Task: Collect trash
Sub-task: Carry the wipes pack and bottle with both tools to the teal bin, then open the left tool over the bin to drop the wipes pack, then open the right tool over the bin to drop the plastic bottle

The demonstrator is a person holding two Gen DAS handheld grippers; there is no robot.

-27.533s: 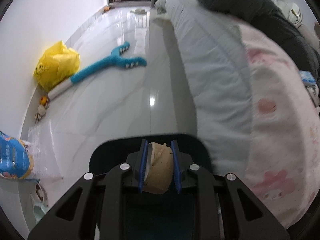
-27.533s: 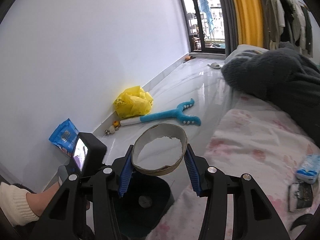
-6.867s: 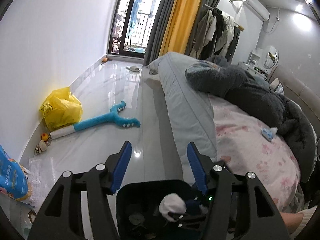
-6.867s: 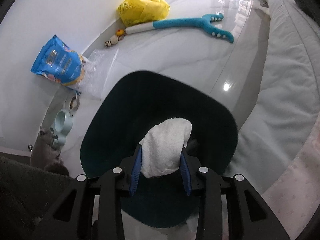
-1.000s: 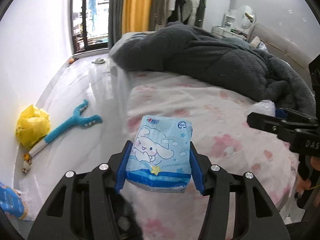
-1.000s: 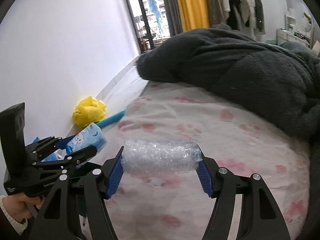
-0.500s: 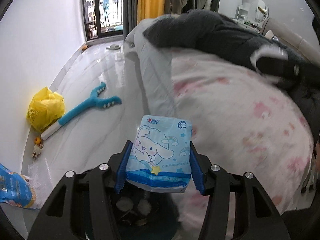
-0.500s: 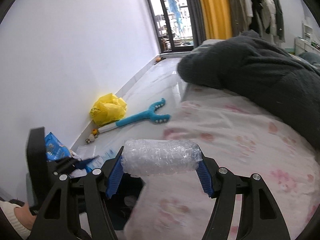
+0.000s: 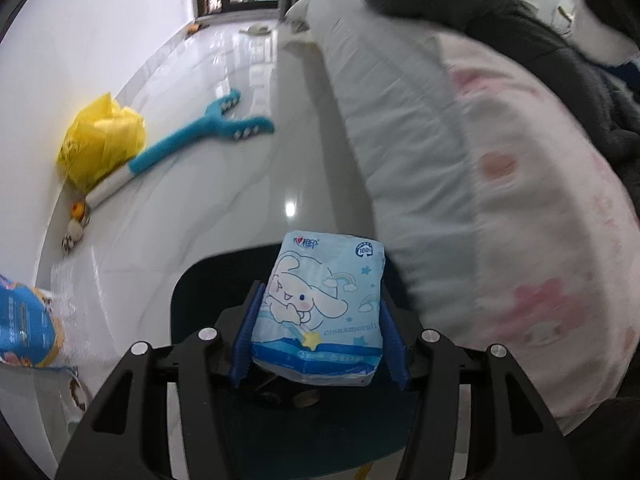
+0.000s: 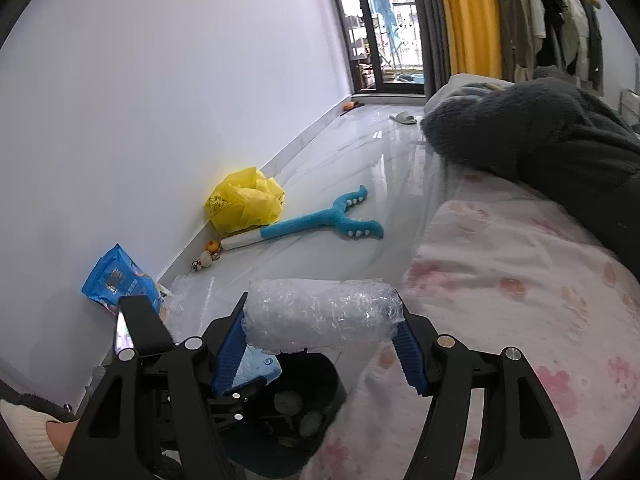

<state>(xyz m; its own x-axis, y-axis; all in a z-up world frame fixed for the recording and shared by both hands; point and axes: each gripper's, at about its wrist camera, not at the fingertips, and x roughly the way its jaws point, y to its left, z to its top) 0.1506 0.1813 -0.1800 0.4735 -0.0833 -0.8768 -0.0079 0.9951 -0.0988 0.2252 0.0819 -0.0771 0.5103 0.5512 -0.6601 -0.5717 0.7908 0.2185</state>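
Two pieces of trash are shown held, one in each gripper, above a dark teal bin [image 9: 188, 296] that stands on the pale glossy floor [image 9: 224, 184] beside the bed [image 9: 500, 216]. A blue tissue pack [image 9: 320, 308] printed with a cartoon dog is pinched across its width between the blue pads of the left gripper [image 9: 318, 330], directly over the bin's opening, where small items already lie at the bottom; the hold is judged to be a pose for release into the bin. A roll of bubble wrap [image 10: 320, 318] is clamped endwise between the pads of the right gripper [image 10: 322, 350], its long axis spanning the gap from pad to pad, so that it hangs level. In the right wrist view the bin [image 10: 316, 412] is seen below and slightly behind the roll, with the left gripper [image 10: 240, 376] and its tissue pack [image 10: 256, 366] already over the rim; the roll is judged to be not yet centred over the opening. Against the white wall are left a yellow plastic bag [image 10: 244, 200], a blue forked plush toy [image 10: 320, 220] and a blue snack bag [image 10: 116, 280], all well apart from both grippers, and whether they count as trash cannot be told
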